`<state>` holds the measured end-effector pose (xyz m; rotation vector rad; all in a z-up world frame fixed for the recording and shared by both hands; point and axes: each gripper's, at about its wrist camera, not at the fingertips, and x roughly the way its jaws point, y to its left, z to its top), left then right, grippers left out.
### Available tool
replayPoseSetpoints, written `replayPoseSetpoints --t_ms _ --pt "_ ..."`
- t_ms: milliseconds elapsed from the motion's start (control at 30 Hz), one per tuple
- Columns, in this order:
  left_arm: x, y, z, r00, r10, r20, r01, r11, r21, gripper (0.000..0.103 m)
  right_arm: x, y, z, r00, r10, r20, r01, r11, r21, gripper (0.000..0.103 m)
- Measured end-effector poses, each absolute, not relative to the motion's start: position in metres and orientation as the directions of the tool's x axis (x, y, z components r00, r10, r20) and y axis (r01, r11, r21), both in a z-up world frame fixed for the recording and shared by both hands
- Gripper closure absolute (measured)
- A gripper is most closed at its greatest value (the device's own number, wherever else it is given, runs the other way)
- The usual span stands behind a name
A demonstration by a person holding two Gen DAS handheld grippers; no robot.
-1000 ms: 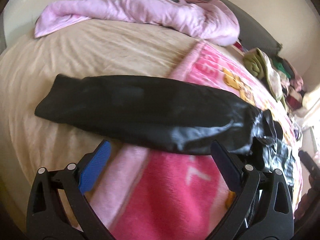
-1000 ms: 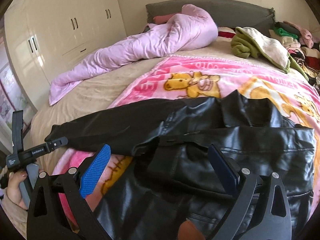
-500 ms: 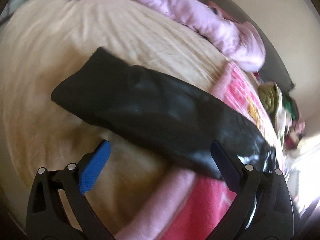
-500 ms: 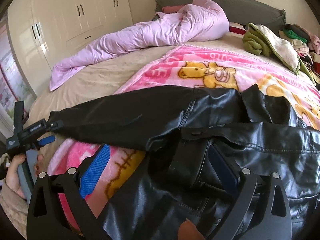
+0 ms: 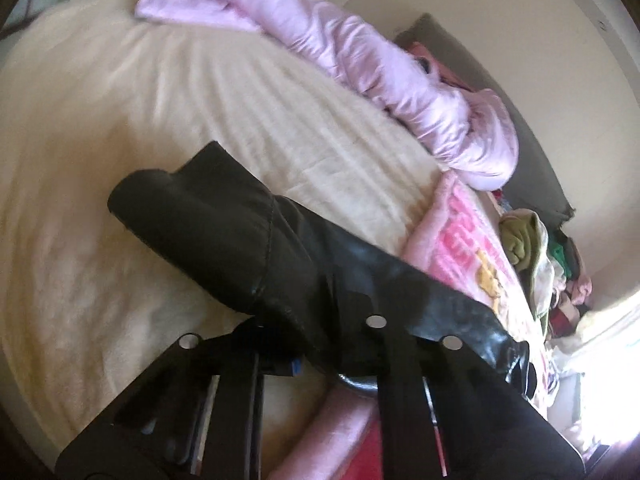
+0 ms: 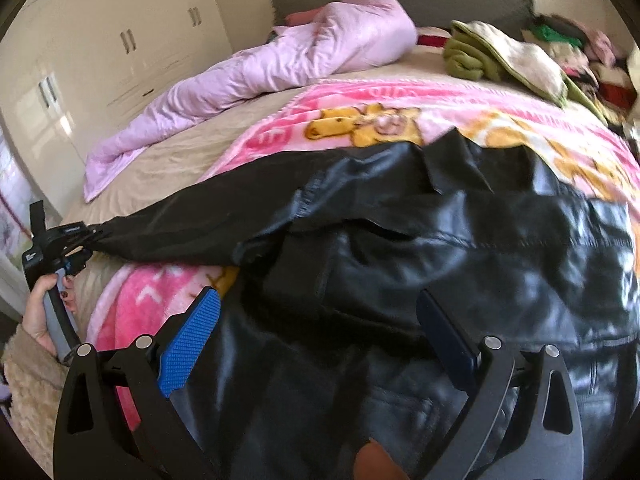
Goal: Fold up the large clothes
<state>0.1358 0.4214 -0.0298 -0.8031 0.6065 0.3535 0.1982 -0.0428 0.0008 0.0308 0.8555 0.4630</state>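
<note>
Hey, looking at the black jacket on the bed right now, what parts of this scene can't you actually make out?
- Left wrist view: the left gripper fingertips, buried in the jacket sleeve.
- Left wrist view: the bed sheet texture, motion-blurred.
- Right wrist view: the black jacket hem, cut off by the bottom edge behind the right gripper.
- Right wrist view: the clothes pile, too small and jumbled.

Pink blanket (image 6: pixel 400 96) lettering (too blurred, perhaps) cannot be read.

black leather-look jacket (image 6: pixel 460 248): glossy, smooth
pink cartoon-print blanket (image 6: pixel 400 100): fluffy fleece
lilac quilted duvet (image 6: pixel 280 64): satiny sheen
blue gripper pads (image 6: pixel 190 344): textured
</note>
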Motion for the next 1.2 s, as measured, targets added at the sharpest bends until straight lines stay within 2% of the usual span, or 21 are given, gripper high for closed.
replayPoseSetpoints --t_ms 167,433,733,900,1200 --pt "0.132 0.396 0.021 0.845 0.08 -0.529 -0.417 0.719 -0.556 0.103 0.187 -0.081 0.002 0.583 0.407 -0.704 -0.313 0.911 0.268 0.005" --pt "0.137 0.339 0.102 0.914 0.074 -0.398 -0.289 0.808 -0.513 0.103 0.167 -0.131 0.013 0.651 0.346 -0.675 -0.241 0.938 0.249 0.005" --pt "0.149 0.245 0.167 0.954 -0.047 -0.296 -0.094 0.89 -0.446 0.103 0.151 -0.195 0.026 0.705 0.362 -0.61 -0.184 0.924 0.335 0.005" --pt "0.16 0.193 0.182 0.951 -0.137 -0.279 0.012 0.913 -0.407 0.103 0.144 -0.225 0.033 0.737 0.332 -0.588 -0.137 0.926 0.351 0.005" --pt "0.183 0.116 0.164 0.902 -0.279 -0.33 0.152 0.92 -0.362 0.103 0.136 -0.275 0.029 0.76 0.289 -0.582 -0.049 0.918 0.393 0.005"
